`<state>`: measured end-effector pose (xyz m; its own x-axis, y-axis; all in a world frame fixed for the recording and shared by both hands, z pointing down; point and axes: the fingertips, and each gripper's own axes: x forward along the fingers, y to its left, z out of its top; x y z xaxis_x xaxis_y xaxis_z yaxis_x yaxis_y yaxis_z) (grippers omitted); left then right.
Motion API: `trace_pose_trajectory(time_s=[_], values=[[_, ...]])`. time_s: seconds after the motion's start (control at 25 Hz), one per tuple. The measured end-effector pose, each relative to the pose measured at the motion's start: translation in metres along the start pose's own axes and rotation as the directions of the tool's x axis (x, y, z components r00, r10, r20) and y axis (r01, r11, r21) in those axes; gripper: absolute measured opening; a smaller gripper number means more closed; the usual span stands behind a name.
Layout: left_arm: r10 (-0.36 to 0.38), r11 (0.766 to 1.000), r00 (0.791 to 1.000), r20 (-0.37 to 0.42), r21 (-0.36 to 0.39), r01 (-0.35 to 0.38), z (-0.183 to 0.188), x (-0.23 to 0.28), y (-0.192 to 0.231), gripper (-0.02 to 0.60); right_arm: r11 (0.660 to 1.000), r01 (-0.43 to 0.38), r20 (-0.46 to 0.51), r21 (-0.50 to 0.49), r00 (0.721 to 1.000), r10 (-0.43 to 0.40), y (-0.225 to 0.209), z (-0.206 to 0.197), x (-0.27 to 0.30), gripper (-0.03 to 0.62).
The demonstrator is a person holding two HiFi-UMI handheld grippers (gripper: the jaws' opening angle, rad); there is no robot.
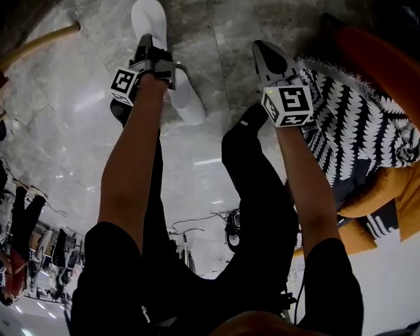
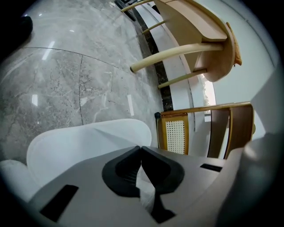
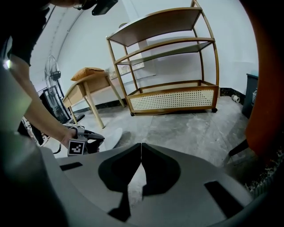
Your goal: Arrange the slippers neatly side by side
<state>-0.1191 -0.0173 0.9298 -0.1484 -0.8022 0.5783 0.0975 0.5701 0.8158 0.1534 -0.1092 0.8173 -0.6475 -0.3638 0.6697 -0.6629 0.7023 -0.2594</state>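
Observation:
My left gripper is shut on the thin edge of a white slipper, which reaches out ahead of the jaws over the grey marble floor. The left gripper view shows the same slipper spreading left and forward, with white material pinched where the left gripper meets. A second white slipper lies on the floor beside my left wrist. My right gripper hovers to the right, shut with nothing in it. From the right gripper view, the left gripper and its slipper sit low at the left.
A black-and-white patterned fabric over an orange seat lies at the right. A wooden leg crosses the top left. A wooden rack with a rattan base, a small wooden table and a fan stand along the wall.

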Motion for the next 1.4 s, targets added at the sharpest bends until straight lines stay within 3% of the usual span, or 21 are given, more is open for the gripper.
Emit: trace_pose_trajectory(time_s=[0.16, 0.68, 0.8, 1.0, 1.16, 1.32, 1.4], values=[[-0.018, 1.000, 0.999, 0.032, -0.024, 0.018, 0.003, 0.007, 0.004, 0.018, 1.000, 0.012, -0.001, 0.004, 1.000, -0.012, -0.004, -0.005, 0.001, 0.031], [-0.014, 1.000, 0.999, -0.041, 0.022, 0.015, -0.004, 0.024, 0.021, 0.021, 1.000, 0.015, -0.010, -0.003, 1.000, -0.015, -0.005, -0.011, 0.002, 0.031], [-0.026, 1.000, 0.998, -0.054, 0.011, 0.027, 0.000, 0.022, 0.017, 0.110, 1.000, 0.015, -0.008, -0.002, 1.000, -0.015, -0.003, -0.006, 0.002, 0.031], [0.017, 1.000, 0.996, -0.087, 0.000, -0.017, -0.010, -0.003, 0.013, 0.118, 1.000, 0.017, -0.024, 0.003, 1.000, -0.017, 0.001, -0.001, -0.007, 0.032], [0.009, 1.000, 0.990, -0.141, 0.010, -0.008, -0.019, -0.044, -0.016, 0.114, 1.000, 0.011, -0.027, 0.002, 1.000, -0.011, 0.021, 0.026, -0.022, 0.031], [-0.046, 0.996, 0.977, -0.208, 0.067, 0.061, -0.014, -0.085, -0.079, 0.079, 1.000, -0.027, -0.001, -0.001, 1.000, 0.027, 0.060, 0.069, -0.042, 0.031], [-0.107, 0.985, 0.968, -0.228, 0.110, 0.134, -0.008, -0.102, -0.127, 0.052, 0.999, -0.051, 0.026, -0.006, 0.998, 0.051, 0.081, 0.096, -0.055, 0.031]])
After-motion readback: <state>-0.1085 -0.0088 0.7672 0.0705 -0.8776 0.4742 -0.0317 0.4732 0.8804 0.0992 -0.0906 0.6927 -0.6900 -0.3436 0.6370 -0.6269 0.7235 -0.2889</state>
